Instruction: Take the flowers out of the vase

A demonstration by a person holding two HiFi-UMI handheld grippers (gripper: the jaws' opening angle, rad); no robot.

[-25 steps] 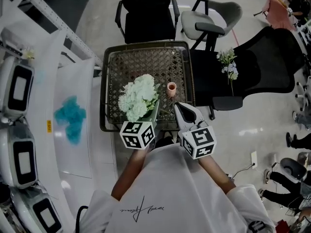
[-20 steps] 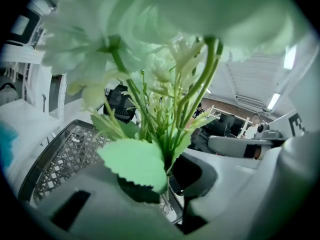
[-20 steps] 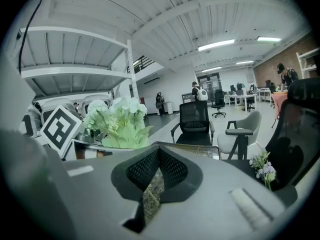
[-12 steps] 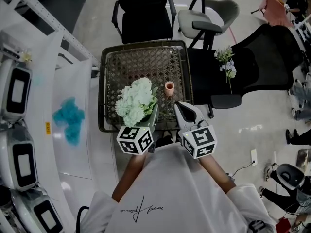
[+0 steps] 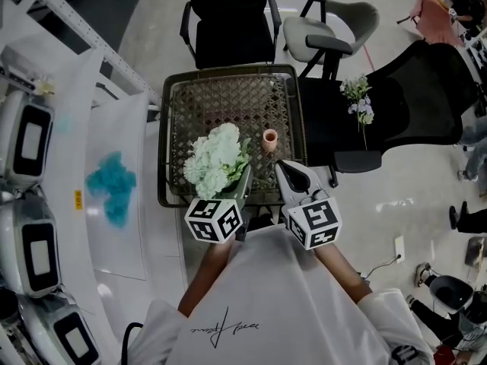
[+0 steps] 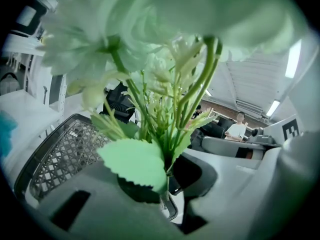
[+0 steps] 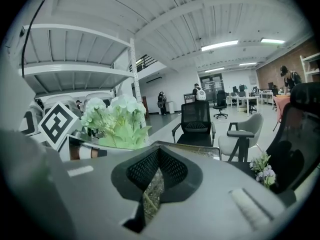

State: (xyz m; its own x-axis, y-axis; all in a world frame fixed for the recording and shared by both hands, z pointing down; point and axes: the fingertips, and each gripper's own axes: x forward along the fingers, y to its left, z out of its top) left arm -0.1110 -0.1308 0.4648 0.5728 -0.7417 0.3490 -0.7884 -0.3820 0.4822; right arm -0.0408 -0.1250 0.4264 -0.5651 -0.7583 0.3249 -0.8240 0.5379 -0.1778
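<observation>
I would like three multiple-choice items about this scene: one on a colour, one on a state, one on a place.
1. The vase is:
A blue
B pink
C black

2. The left hand-held gripper is:
A open and empty
B shut on the vase
C shut on the flowers

3. The small sprig lies:
A in the vase
B on the black chair
C in the left hand-held gripper

Answers:
1 B, its wall looks pink in the head view.
2 C, green stems stand pinched between its jaws.
3 B, it rests on the seat.
</observation>
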